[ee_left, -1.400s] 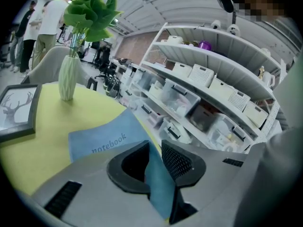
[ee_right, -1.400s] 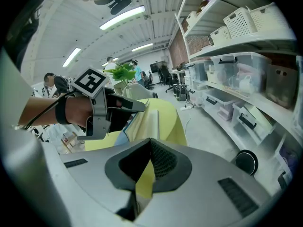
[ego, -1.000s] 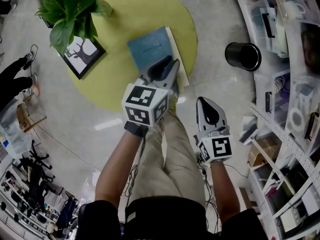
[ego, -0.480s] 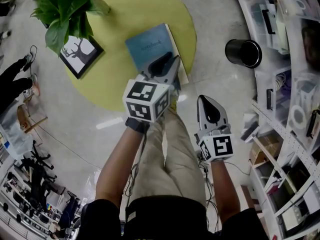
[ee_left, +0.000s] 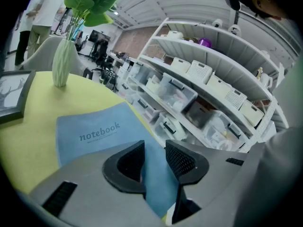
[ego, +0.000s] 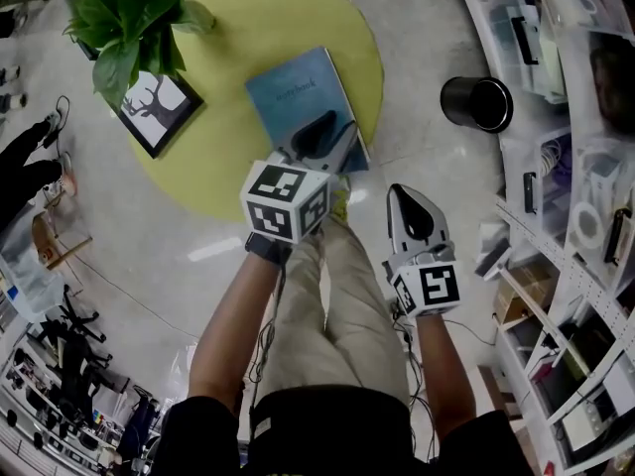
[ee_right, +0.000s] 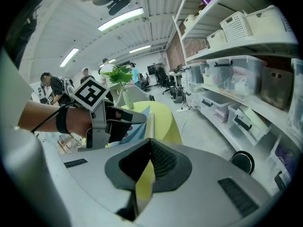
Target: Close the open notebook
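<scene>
The round yellow table point(ego: 228, 28) is carrying the blue notebook point(ego: 298, 92), which is lying closed and flat, its "notebook" cover facing up. The left gripper point(ee_left: 155, 155) is poised over the notebook's near end, its jaws just opening and pinching nothing. The right gripper point(ee_right: 150, 145) is hanging beside the table, jaws together, empty.

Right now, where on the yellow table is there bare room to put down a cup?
The widest bare patch of the yellow table lies at its far side, between the plant and the notebook. A narrower strip runs between the picture frame and the notebook. The left side, with plant and frame, is crowded.
</scene>
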Available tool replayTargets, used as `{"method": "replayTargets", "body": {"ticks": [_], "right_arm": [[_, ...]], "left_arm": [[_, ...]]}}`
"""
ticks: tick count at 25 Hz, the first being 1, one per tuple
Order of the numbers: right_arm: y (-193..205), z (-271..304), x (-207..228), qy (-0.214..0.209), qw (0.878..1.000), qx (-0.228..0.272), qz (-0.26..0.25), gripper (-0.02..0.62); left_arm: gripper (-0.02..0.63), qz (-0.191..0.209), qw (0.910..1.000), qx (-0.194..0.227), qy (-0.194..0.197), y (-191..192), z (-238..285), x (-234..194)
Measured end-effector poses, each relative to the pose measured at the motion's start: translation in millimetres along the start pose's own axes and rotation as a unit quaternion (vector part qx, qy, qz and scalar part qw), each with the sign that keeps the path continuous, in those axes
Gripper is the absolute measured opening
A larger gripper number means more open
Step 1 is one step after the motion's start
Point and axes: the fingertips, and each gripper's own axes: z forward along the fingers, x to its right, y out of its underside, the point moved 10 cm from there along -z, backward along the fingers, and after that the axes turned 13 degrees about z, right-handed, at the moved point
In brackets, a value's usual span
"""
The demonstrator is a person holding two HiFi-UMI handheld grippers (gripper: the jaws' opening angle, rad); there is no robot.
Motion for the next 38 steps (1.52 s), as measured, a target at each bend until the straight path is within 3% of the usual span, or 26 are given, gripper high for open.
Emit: {"method": "replayTargets", "body": {"ticks": [4,8,11,17,22,29,38], "right_arm": [[-19,-10,-14,-0.005,1.0,0.01,-0.009,0.0],[-51,-21,-37,-0.048,0.998,0.028,-0.026,0.0],[-71,-31,-60,-0.062,0.996,0.034,-0.046,0.001],[-115,-61,-103,-0.08,0.993,0.058,-0.067,0.002],[-135,-97,-138,-0.094,0.991,0.057,-0.07,0.0],[-162,-132,-170,-0.104,0.989,0.081,-0.074,0.0],[-204,-172,-194,-0.109,0.981,0.126,-0.103,0.0]], "left_arm": [[0.134,0.004,0.9999,-0.008,0.005,-2,-29,11],[0.066,0.02,0.9998,-0.009,-0.002,-19,-69,23],[0.022,0.021,0.9996,0.009,-0.016,-32,-107,33],[0.018,0.048,0.9972,0.042,-0.039,-67,-186,51],[0.017,0.081,0.9908,0.069,-0.084,-98,-258,63],[0.017,0.091,0.9804,0.11,-0.136,-128,-329,71],[0.017,0.125,0.9658,0.148,-0.172,-158,-373,95]]}}
